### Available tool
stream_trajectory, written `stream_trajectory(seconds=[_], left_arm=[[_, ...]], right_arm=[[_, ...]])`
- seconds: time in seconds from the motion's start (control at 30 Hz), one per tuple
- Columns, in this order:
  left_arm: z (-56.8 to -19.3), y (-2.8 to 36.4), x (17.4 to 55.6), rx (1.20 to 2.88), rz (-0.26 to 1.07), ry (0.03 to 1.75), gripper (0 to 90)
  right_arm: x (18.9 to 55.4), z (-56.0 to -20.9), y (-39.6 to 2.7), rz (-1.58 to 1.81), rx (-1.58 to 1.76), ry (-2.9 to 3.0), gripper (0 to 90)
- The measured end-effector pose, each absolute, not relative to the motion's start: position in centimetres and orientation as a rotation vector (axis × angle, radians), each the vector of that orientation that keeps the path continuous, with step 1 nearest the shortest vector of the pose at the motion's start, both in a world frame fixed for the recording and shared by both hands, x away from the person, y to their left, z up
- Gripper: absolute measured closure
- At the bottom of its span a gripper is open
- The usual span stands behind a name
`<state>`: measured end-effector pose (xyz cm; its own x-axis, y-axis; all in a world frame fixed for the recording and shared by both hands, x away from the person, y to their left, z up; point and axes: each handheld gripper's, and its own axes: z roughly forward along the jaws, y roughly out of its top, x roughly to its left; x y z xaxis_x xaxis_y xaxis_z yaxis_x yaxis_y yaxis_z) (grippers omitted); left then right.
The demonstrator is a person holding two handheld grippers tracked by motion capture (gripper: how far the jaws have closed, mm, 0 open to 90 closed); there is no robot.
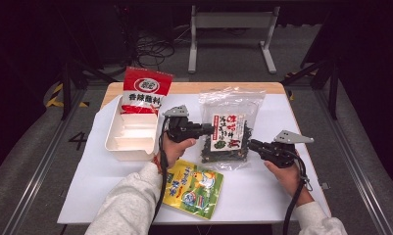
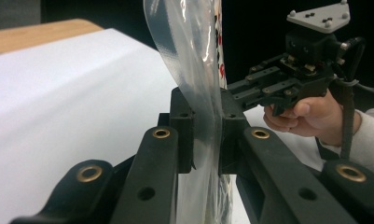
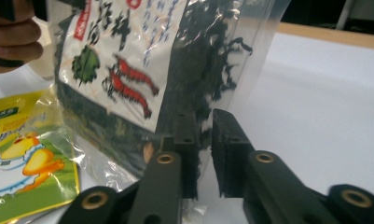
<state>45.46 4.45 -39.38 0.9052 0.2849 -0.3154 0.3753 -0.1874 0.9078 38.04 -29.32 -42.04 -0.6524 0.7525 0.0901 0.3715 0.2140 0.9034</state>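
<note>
Bench: white sheet over wood top, dark room, grey floor. Clear seaweed bag at centre; left gripper at its 9 o'clock and right gripper at 4 o'clock, jaws clamped on its film edges. White tray, red packet at 10 o'clock; yellow pouch at 6.

A wooden-edged table draped in a white sheet holds several things. At ten o'clock on the sheet sits a white compartmented tray, a red-and-white packet standing against its far end. At six o'clock a yellow-green pouch printed with a cartoon figure lies flat. Near the centre, toward one o'clock, a clear bag of dark dried greens is raised upright.
</note>
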Motion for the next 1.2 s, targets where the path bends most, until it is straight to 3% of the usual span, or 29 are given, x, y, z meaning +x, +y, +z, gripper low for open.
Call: stream_trajectory(seconds=[0.2, 0.3, 0.83, 1.2], left_arm=[[-38.5, 4.3, 44.6, 1.781, -0.018, 0.469, 81.2], [-38.1, 4.5, 44.4, 1.781, -0.005, 0.46, 81.1], [-36.1, 6.3, 44.3, 1.762, 0.057, 0.435, 81.1], [-34.6, 8.7, 43.6, 1.748, 0.136, 0.44, 81.0]], right_arm=[[37.3, -41.2, -29.5, 1.415, 1.065, 2.083, 55.4], [36.7, -40.9, -30.1, 1.396, 1.071, 2.076, 50.1], [34.5, -41.0, -29.8, 1.291, 0.996, 2.161, 37.6], [34.5, -41.6, -29.5, 1.277, 0.984, 2.199, 35.8]])
